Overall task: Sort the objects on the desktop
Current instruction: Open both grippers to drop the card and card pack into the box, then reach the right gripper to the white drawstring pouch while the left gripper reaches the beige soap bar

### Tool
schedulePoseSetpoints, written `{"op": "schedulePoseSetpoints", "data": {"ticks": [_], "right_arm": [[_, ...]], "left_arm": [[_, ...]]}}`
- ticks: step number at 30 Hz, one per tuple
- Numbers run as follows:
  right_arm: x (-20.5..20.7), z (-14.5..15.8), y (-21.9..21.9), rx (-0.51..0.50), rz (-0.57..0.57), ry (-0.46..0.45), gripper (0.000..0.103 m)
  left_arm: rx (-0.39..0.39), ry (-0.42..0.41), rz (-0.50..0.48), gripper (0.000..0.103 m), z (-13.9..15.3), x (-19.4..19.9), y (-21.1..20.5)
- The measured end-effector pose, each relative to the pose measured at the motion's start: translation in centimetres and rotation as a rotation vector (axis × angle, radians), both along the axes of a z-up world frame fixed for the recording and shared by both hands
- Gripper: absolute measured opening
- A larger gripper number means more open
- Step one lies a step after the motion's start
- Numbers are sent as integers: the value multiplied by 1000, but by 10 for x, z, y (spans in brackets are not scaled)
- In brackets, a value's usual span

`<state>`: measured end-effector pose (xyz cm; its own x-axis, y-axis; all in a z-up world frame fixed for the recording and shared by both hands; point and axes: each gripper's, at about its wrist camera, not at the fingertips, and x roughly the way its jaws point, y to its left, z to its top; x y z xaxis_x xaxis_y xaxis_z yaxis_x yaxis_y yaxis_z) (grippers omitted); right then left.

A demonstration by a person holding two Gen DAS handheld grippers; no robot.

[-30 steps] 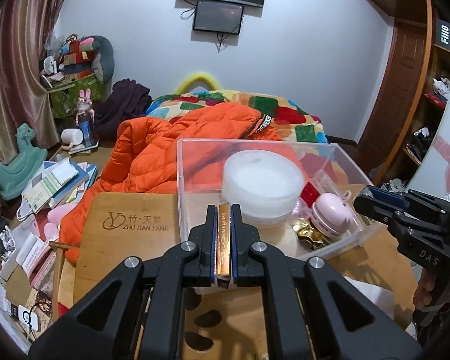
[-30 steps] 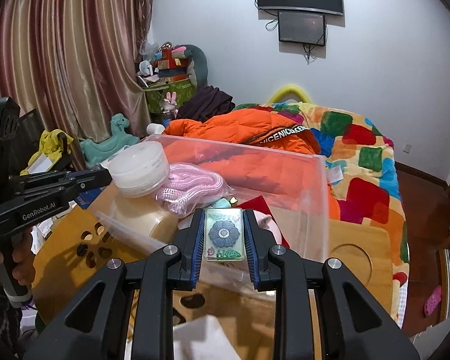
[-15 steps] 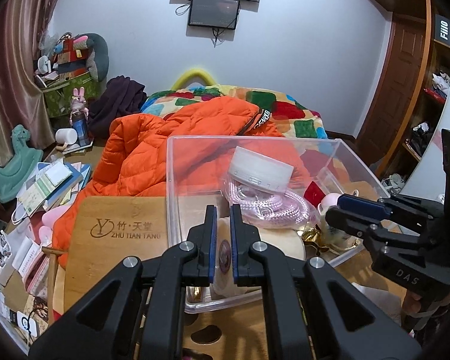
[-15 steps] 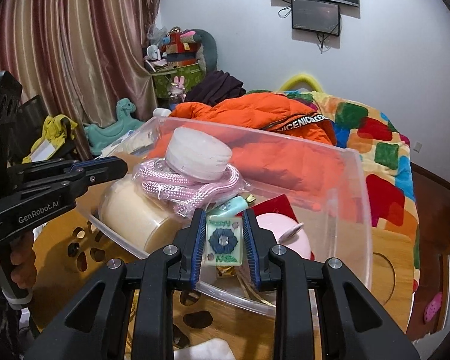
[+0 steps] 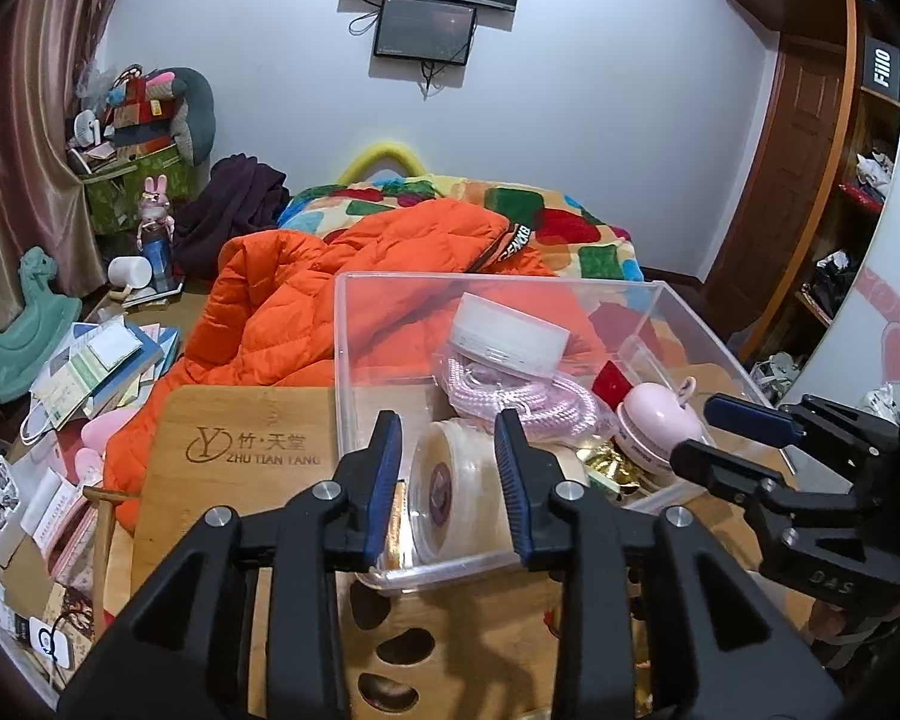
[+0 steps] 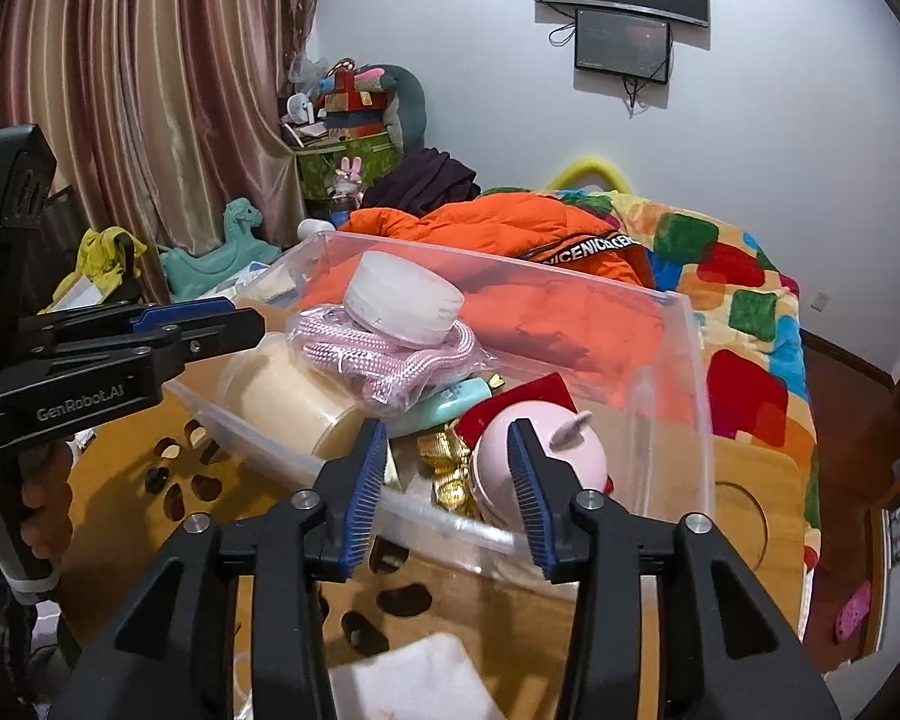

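Both tools are wide open and hold nothing: the left tool and right tool hover at the clear box's near edge on the table.

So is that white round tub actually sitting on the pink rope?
Touching. The right wrist view shows the white round tub resting tilted on the bagged pink rope, no gap between them, inside the clear bin.

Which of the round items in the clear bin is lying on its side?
The cream tape roll, at the bin's near-left corner: its round face points sideways. The white round container rests flat atop the pink rope.
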<state>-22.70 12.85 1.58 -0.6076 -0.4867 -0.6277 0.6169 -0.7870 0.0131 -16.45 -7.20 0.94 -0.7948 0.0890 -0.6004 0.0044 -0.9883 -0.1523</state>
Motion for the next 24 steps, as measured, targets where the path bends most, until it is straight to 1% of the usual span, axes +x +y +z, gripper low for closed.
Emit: {"op": "schedulePoseSetpoints", "data": {"ticks": [1,2,5,7,8,11,13,15,18,21,23,24], "right_arm": [[2,1,2,-5,-3,1,51],[6,2,4,-7,-11,5,53],[13,4,9,-7,-18,11,53],[16,5,12,-8,-22,9,53],[19,5,14,-9,-25,7,53],[23,4,21,-17,-33,-2,56],[25,4,27,-27,-46,-3,64],[28,5,33,-43,-61,-7,67],[32,4,40,-62,-74,-22,67],[37,0,45,-51,-86,-32,68],[40,-4,46,-45,-83,-43,70],[43,-7,47,-48,-74,-54,73]], "left_arm": [[-9,4,4,40,1,2,1],[-17,8,8,43,2,3,2],[-24,17,4,45,6,8,4],[-29,27,5,49,9,14,5],[-33,31,8,53,10,16,5],[-43,46,20,55,15,27,3],[-39,46,26,56,16,32,0],[-40,43,31,62,16,38,-2],[-48,31,31,62,10,46,-1],[-49,5,18,62,1,54,5],[-50,-16,4,62,-7,59,10],[-52,-25,-3,63,-11,62,12]]}}
